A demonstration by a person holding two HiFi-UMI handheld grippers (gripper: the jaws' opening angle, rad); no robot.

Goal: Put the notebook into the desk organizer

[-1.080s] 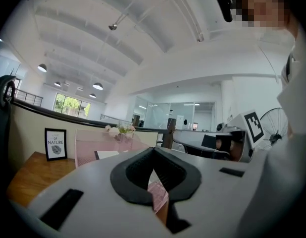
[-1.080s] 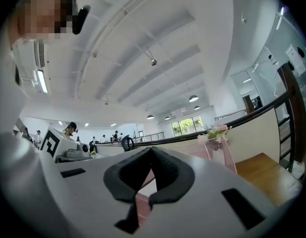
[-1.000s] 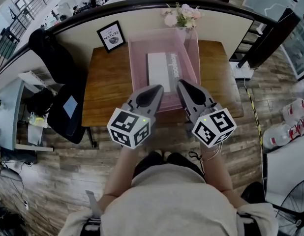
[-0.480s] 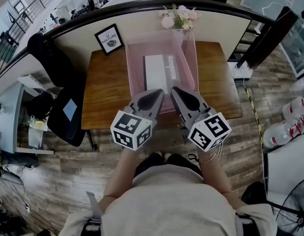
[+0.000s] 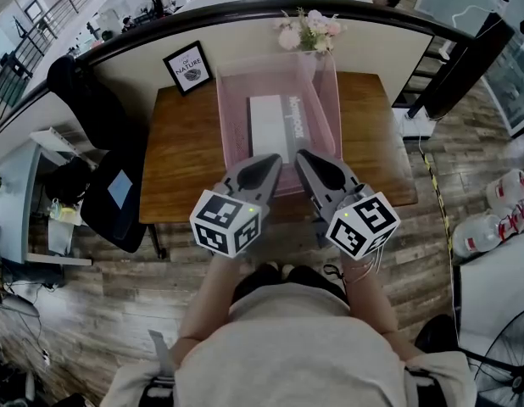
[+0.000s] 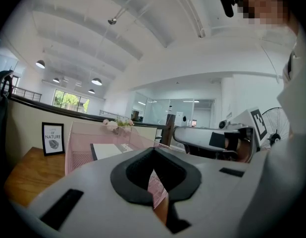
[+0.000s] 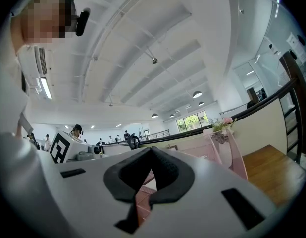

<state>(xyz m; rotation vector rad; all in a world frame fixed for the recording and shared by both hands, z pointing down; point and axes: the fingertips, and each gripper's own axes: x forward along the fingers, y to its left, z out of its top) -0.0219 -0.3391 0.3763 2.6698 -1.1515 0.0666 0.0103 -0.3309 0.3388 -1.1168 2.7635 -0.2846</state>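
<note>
Right gripper [image 5: 307, 158] nearer left gripper [image 5: 268, 162] than before, both closed, empty; notebook [image 5: 270, 126] ahead.

- A wooden table [image 5: 184, 155] stands on a floor [image 5: 92, 312] of grey-brown planks.
- Behind the table runs a low cream wall [image 5: 381, 49] topped by a dark curved rail [image 5: 245, 8].
- A framed print [image 5: 191, 65] leans against that wall at the table's back left corner; pink and white flowers [image 5: 306, 30] stand at the back right.
- A black chair [image 5: 118, 195] sits just left of the table.
- A fan [image 5: 502, 363] shows at the lower right edge.
- The ceiling [image 7: 143, 38] is white and ribbed, with round lamps [image 6: 97, 81].
- Daylight comes through far windows [image 6: 69, 100].
</note>
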